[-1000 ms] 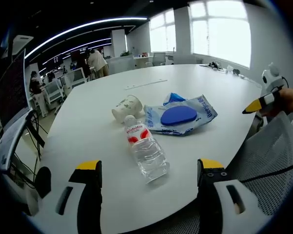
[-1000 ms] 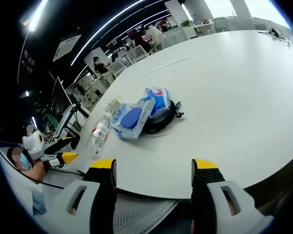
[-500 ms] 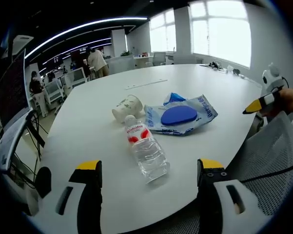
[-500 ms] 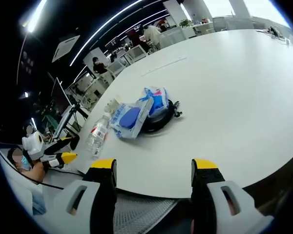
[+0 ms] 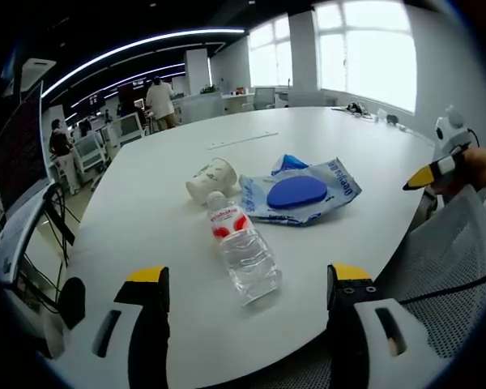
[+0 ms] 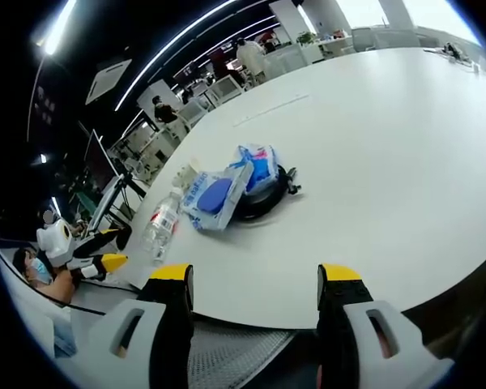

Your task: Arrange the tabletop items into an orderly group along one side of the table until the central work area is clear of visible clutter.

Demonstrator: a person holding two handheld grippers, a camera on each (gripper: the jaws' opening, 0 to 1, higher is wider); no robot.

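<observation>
The left gripper (image 5: 241,284) hovers at the table's (image 5: 146,211) near edge, jaws spread apart and holding nothing. The right gripper (image 6: 251,279) likewise hangs wide apart off another edge. Just ahead lies a clear water bottle (image 5: 241,250) on its side, red-labelled, beside a tipped paper cup (image 5: 210,178) and a blue wipes pack (image 5: 301,191).

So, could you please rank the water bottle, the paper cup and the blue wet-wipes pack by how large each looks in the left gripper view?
1. blue wet-wipes pack: widest spread.
2. water bottle: close behind the pack, but it lies nearest the camera, which may inflate it.
3. paper cup: clearly smallest, lying on its side farther back.
</observation>
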